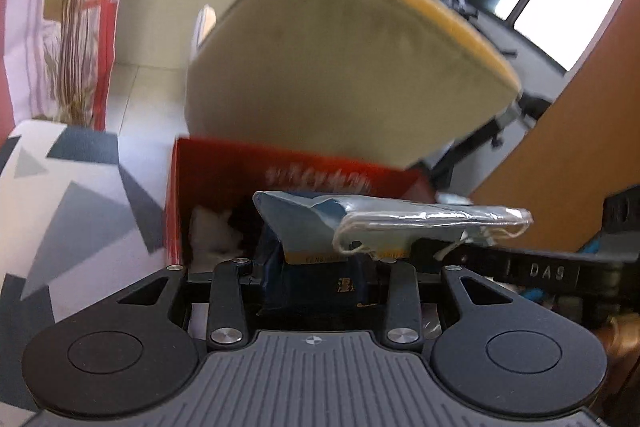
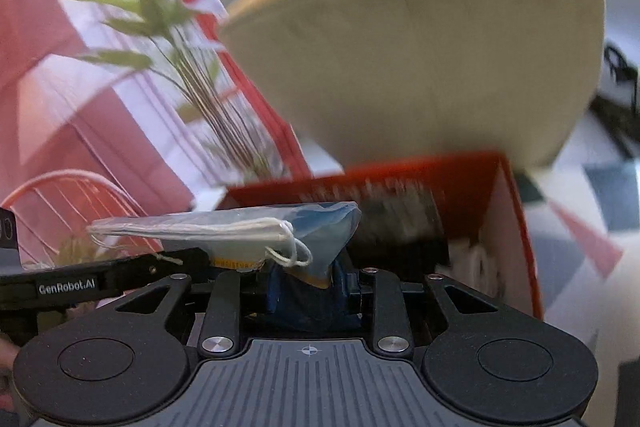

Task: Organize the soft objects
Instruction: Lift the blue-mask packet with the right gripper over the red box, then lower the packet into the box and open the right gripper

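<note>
A clear plastic pack (image 1: 400, 219) of flat blue and white soft items with white strings hangs stretched between both grippers. My left gripper (image 1: 320, 263) is shut on its left end. My right gripper (image 2: 308, 279) is shut on the other end of the pack (image 2: 240, 227). Just beyond and below the pack stands an open red box (image 1: 224, 163), with white soft things (image 1: 212, 235) inside. In the right wrist view the red box (image 2: 516, 227) sits to the right of the pack. A large beige cushion with a yellow edge (image 1: 340, 67) rises behind the box.
A tall plant (image 1: 76, 27) stands at the left by a red and white curtain. A rug with grey triangles (image 1: 68, 195) covers the floor beside the box. A wooden panel (image 1: 568, 131) is on the right, and an orange wire chair (image 2: 72, 203) appears in the right wrist view.
</note>
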Tool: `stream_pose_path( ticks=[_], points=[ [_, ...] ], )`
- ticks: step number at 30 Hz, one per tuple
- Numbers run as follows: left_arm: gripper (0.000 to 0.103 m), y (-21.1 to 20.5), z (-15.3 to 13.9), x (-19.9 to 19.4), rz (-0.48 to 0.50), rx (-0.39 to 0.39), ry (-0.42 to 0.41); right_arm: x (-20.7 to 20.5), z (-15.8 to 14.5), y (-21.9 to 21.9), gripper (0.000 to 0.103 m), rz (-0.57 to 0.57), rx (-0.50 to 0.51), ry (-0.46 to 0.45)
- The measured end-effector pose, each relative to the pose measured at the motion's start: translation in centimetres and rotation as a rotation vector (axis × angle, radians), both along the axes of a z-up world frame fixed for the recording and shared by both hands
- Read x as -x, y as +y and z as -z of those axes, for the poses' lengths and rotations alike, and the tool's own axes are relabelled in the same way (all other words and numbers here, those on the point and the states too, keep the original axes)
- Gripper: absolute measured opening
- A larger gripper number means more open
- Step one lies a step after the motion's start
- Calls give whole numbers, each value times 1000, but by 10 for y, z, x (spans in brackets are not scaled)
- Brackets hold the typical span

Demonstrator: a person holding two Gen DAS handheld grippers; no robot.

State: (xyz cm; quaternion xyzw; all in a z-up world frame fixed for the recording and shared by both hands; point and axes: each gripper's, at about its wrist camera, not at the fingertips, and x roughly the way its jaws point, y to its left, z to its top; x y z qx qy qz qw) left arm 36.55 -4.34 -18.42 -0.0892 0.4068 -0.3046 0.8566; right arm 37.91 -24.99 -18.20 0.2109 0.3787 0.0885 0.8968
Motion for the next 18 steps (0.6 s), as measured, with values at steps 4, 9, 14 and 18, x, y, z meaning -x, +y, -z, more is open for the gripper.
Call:
stream_pose_path(
  ticks=[4, 9, 14, 18],
  points=[
    [37, -6, 11, -6, 26, -49, 25, -6, 19, 0, 26, -3, -1, 61],
    [37, -12, 17, -11, 32, -68, 54, -16, 41, -6, 27, 42, -25, 120],
    [39, -12, 18, -21, 8, -82, 71, -28, 44, -4, 27, 63, 6, 119],
    [53, -6, 9, -18, -18, -85, 0, -39, 48, 3, 28, 88, 87, 139]
  ],
)
